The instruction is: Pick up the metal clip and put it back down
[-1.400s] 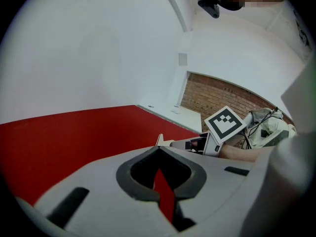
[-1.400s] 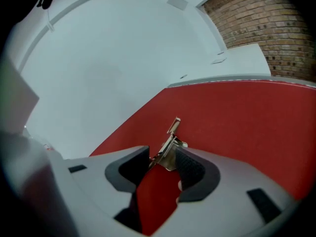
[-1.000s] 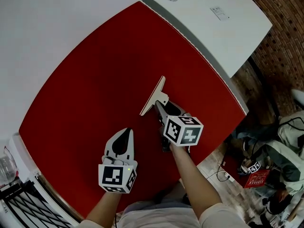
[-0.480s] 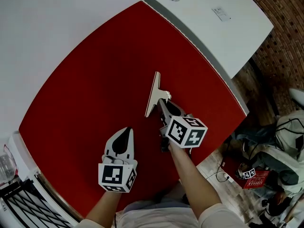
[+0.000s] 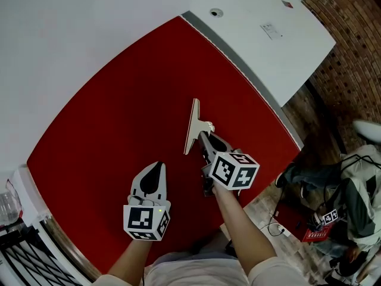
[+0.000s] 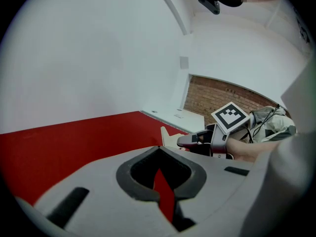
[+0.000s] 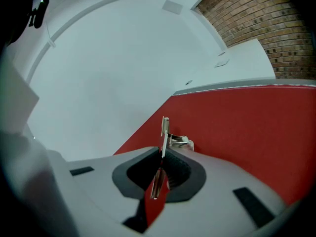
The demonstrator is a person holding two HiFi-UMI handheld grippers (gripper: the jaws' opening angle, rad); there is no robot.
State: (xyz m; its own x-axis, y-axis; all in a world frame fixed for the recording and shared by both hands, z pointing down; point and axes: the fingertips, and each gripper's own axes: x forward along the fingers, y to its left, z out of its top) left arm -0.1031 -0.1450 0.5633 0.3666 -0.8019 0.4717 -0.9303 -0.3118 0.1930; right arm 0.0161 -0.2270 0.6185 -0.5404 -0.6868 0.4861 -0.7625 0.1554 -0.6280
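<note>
Behind the right gripper's [image 5: 205,138] marker cube, the jaw roots are masked in the head view, so the grip is only read from the right gripper view. The tail of the metal clip [image 7: 164,131] is lost in the dark hollow between the pads. Whether the clip is clear of the red mat [image 5: 113,118] cannot be judged.

The right jaws have just been closing and are clamped on the clip's tab. The plate is held edge-on and upright between the tips, and its long bar is carried crosswise just ahead of them. The clip is thin, bright sheet metal with a small sprung loop beside the plate. The pads are ribbed black rubber set in grey plastic shells.

The left gripper [image 5: 156,167] is kept alongside with its tips together on nothing, well apart from the clip.
</note>
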